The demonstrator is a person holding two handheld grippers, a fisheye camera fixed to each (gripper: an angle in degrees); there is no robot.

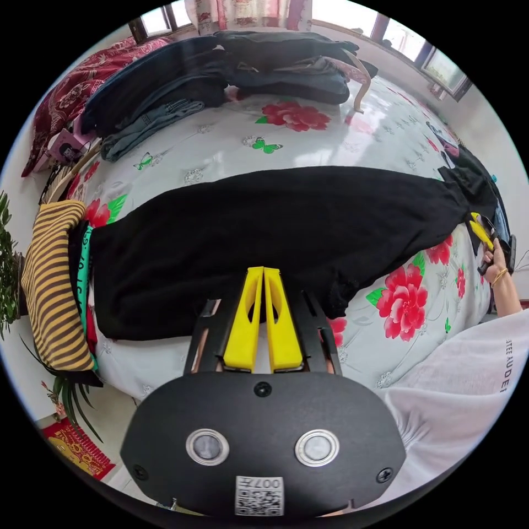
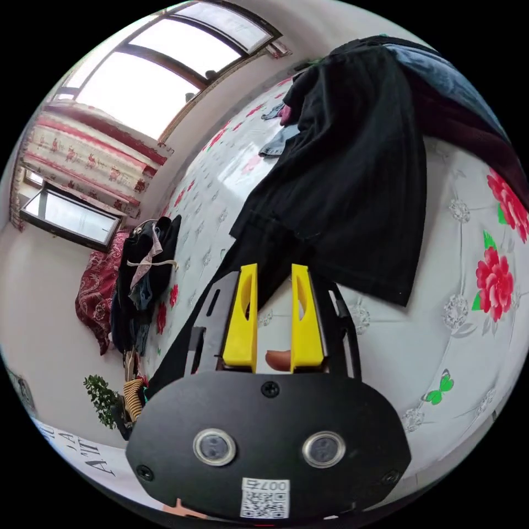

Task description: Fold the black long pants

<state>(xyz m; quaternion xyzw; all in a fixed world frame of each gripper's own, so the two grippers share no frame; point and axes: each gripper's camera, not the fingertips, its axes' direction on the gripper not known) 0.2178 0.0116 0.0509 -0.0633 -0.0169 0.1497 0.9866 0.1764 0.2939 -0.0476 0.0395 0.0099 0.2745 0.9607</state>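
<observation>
Black pants lay lengthwise across bed, folded to one long strip near front edge; cross-folds left; my left claw closed, empty; my right claw open at pants' end.

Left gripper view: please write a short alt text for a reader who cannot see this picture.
Black long pants lie stretched across a white bedsheet printed with red flowers, and the left gripper, its yellow jaws closed together, sits over their near edge. Piles of dark clothes lie at the far side, a striped cloth hangs at one end, and the right gripper is at the other.
</observation>
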